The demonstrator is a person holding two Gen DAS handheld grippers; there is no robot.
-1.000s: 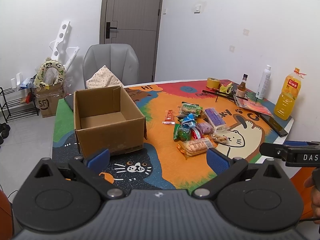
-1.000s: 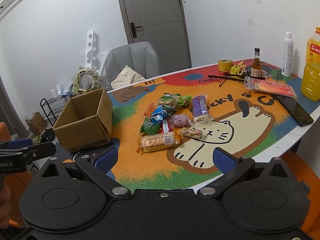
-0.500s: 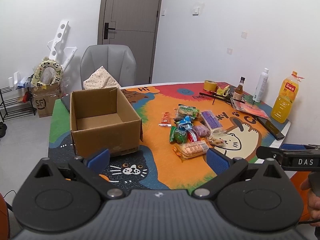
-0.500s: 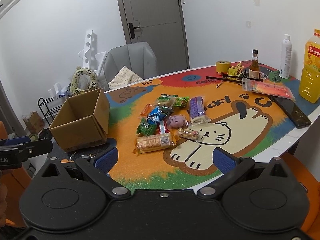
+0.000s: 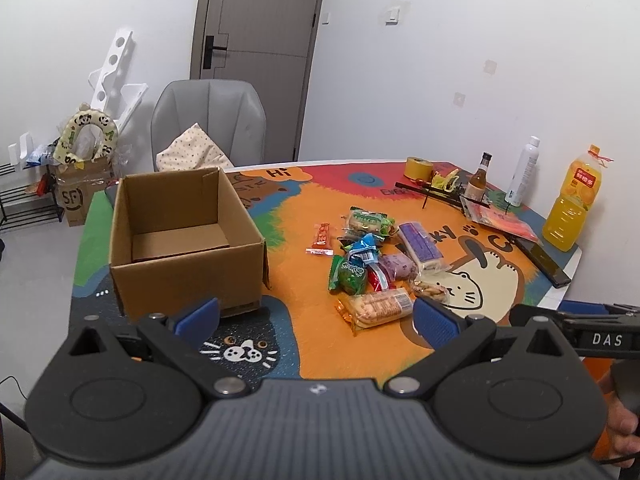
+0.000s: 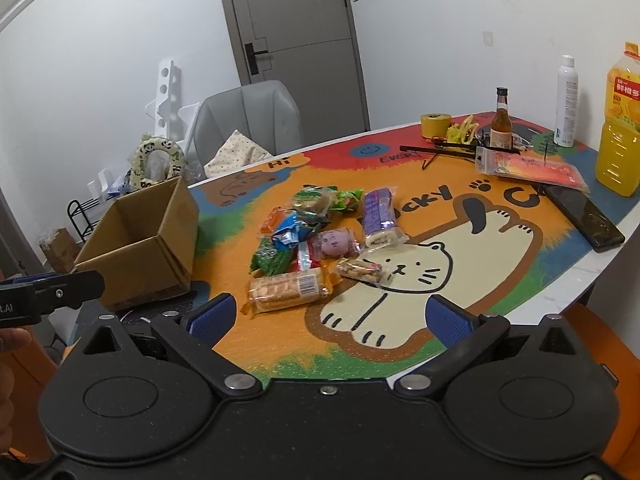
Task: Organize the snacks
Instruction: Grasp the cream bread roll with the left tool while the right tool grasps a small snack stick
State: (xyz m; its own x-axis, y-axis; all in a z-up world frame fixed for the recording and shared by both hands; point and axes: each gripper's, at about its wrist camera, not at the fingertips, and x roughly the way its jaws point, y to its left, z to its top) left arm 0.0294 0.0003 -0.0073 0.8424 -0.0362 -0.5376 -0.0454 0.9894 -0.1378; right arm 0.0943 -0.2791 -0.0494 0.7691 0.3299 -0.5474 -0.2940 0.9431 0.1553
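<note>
Left tool (image 5: pixel 316 314) and right tool (image 6: pixel 346 316): both spread wide, empty, held above the near edge of the worktop (image 6: pixel 460 216). Snack packets (image 5: pixel 372 264): heaped mid-worktop on the cat-print mat, biscuit pack (image 6: pixel 286 290) nearest. Open cardboard box (image 5: pixel 184 240): upright, left of the heap, apart from it.
</note>
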